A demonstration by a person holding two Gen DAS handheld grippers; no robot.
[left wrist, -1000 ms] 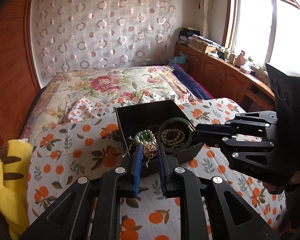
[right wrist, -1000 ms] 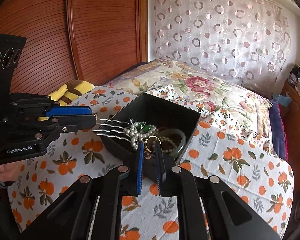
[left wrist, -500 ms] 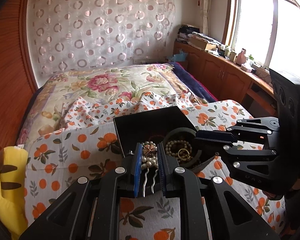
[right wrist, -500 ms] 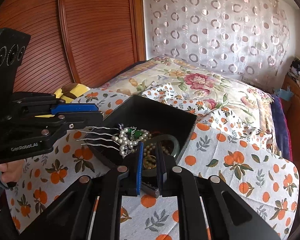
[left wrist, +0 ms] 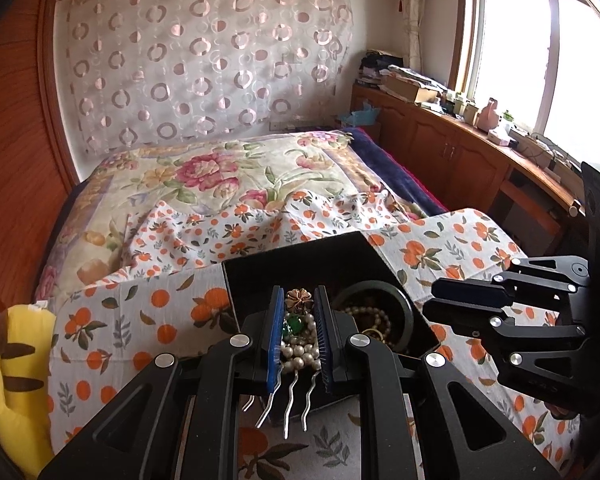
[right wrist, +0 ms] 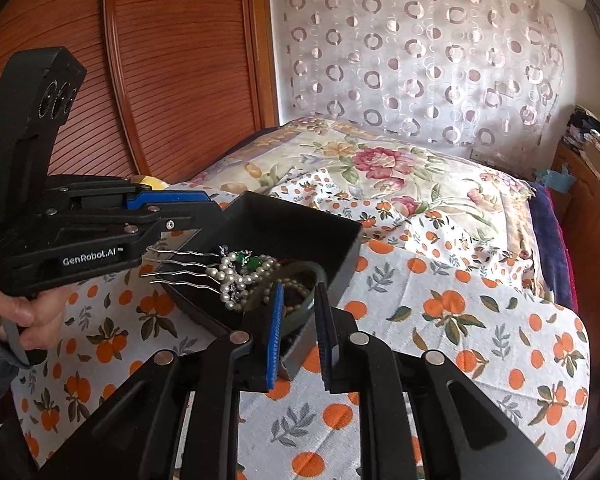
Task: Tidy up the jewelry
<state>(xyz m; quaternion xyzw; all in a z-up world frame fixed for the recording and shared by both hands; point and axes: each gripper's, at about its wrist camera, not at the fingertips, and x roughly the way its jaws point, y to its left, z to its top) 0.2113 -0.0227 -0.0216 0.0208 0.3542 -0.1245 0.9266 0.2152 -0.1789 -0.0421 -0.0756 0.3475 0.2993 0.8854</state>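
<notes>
A black box [left wrist: 300,258] [right wrist: 342,254] stands on the orange-print cloth on the bed. Inside it are a dark green bangle [left wrist: 404,306] [right wrist: 304,314] and a beaded necklace [left wrist: 374,318]. My left gripper [left wrist: 299,334] is shut on a pearl hair comb [left wrist: 298,350] with a green stone and a gold flower, its silver prongs pointing back toward me. In the right wrist view the comb [right wrist: 236,274] hangs over the box's near edge. My right gripper [right wrist: 298,334] is slightly open and empty, just in front of the box by the bangle.
A yellow plush toy [left wrist: 12,368] lies at the bed's left edge. A wooden sliding wardrobe [right wrist: 172,68] stands on the left. Low wooden cabinets [left wrist: 452,156] with clutter run under the window on the right. A floral quilt [left wrist: 220,176] covers the far bed.
My left gripper has drawn the pearl comb back, out over the box's near edge. My right gripper let go of the small gold ring, opened slightly and backed away from the box.
</notes>
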